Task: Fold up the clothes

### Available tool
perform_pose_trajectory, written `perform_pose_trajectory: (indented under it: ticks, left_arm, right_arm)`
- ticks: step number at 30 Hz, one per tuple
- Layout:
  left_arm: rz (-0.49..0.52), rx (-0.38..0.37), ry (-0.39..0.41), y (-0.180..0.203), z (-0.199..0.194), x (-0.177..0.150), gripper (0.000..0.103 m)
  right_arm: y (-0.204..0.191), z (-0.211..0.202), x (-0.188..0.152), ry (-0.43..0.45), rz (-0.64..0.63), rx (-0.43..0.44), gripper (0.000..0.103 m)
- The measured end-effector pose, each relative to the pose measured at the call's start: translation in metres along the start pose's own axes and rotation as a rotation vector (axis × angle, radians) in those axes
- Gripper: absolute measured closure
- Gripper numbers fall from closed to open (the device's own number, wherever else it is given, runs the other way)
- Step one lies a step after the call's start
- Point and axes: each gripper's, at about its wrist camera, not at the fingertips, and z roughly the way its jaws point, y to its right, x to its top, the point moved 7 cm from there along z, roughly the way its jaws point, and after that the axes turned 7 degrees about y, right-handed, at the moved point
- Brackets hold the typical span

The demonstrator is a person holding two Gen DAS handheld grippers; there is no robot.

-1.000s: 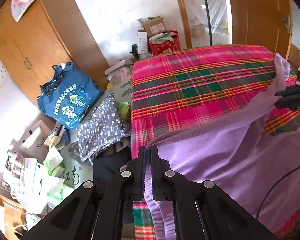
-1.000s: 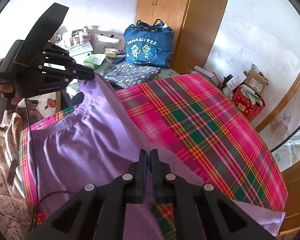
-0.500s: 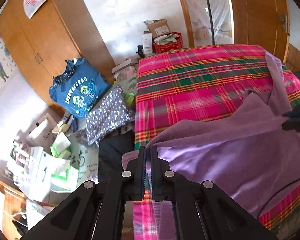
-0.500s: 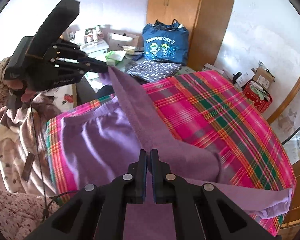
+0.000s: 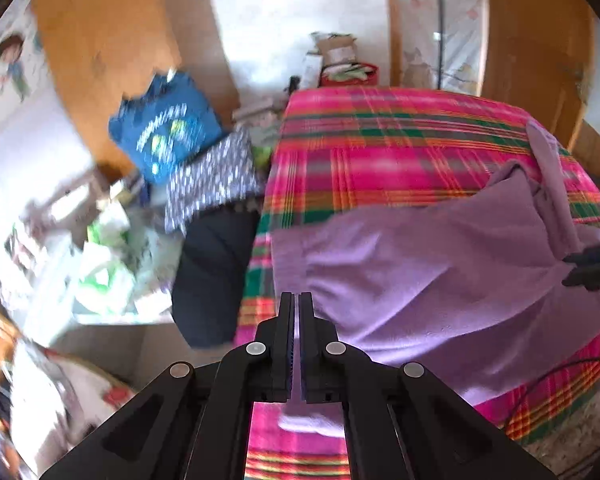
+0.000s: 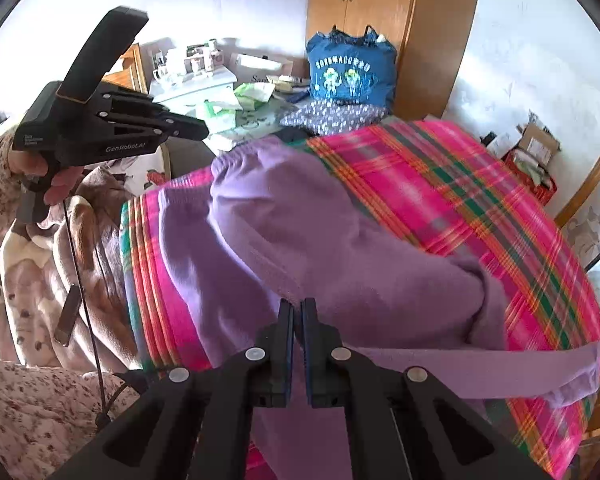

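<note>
A purple garment [image 5: 432,264] lies folded over on the pink plaid bed cover [image 5: 400,140]. My left gripper [image 5: 294,300] is shut with nothing between its fingers; it hovers above the garment's near left edge. In the right wrist view the left gripper [image 6: 202,134] is lifted clear of the cloth, off the bed's left corner. My right gripper [image 6: 297,312] is shut on the purple garment [image 6: 300,240], pinching a fold at its near edge; a purple sleeve [image 6: 500,372] trails right.
A blue printed bag [image 6: 350,74] and a dotted cloth [image 6: 332,114] lie beyond the bed by a wooden wardrobe [image 6: 384,12]. A red basket [image 6: 534,172] stands at the right. A floral blanket [image 6: 32,320] is on the left. Clutter covers a low table [image 6: 204,84].
My left gripper let go of the garment's edge and lifted away to the left. The raised edge dropped onto the bed, folded over. My right gripper kept its hold.
</note>
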Motion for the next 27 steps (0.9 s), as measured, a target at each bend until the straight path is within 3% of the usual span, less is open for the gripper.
perform_pose_trajectory:
  ticks: [5, 10, 12, 17, 23, 27]
  left_arm:
    - [-0.264, -0.066, -0.033, -0.022, 0.015, -0.016, 0.099]
    - [-0.484, -0.155, -0.060, -0.046, 0.026, -0.017, 0.080]
    - [-0.540, -0.179, -0.098, -0.050, 0.035, -0.021, 0.068]
    - [-0.673, -0.222, -0.197, -0.058, 0.057, -0.030, 0.067]
    - [-0.806, -0.295, -0.253, -0.059, 0.075, -0.036, 0.063]
    - [-0.851, -0.316, -0.249, -0.060, 0.077, -0.032, 0.063]
  right_arm:
    - [-0.002, 0.005, -0.008, 0.003, 0.021, -0.002, 0.099]
    - [-0.003, 0.010, -0.012, -0.002, 0.028, -0.002, 0.099]
    - [-0.002, 0.010, -0.013, 0.001, 0.036, 0.003, 0.099]
    - [0.003, 0.013, -0.014, 0.007, 0.063, 0.017, 0.099]
    - [0.006, 0.016, -0.016, 0.004, 0.087, 0.029, 0.098]
    - [0.005, 0.018, -0.017, 0.004, 0.090, 0.032, 0.098]
